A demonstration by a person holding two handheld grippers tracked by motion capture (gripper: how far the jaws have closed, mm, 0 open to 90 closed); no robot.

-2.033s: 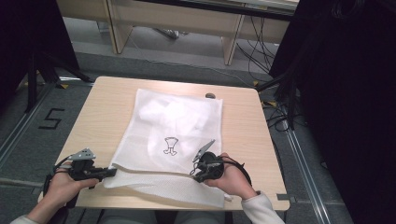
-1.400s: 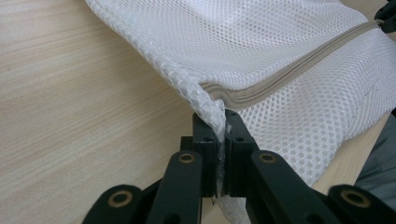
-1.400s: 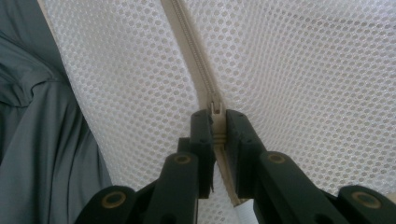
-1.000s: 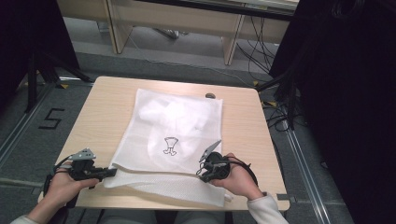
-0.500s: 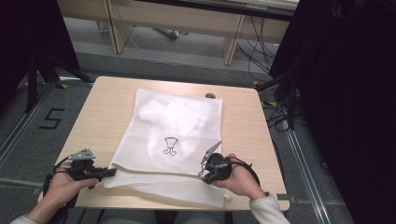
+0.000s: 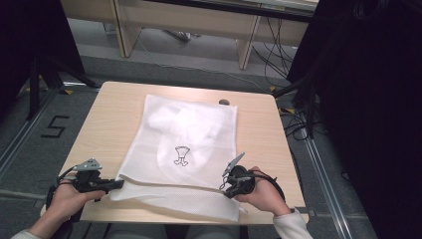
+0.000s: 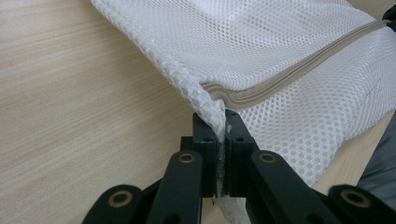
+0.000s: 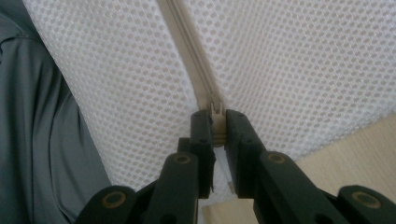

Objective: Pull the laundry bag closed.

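High view, one white mesh bag [image 6: 189,134] on one table [image 6: 109,114], left gripper [image 6: 117,183] pinching its corner, right gripper [image 6: 225,185] pinching one zipper pull [image 8: 215,122]

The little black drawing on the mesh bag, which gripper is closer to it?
Right. The right gripper sits just right of and below the drawing, clamped on the zipper pull. The left gripper is farther off, pinching the mesh bag at its near left corner.

overhead forward-down, two close tool views
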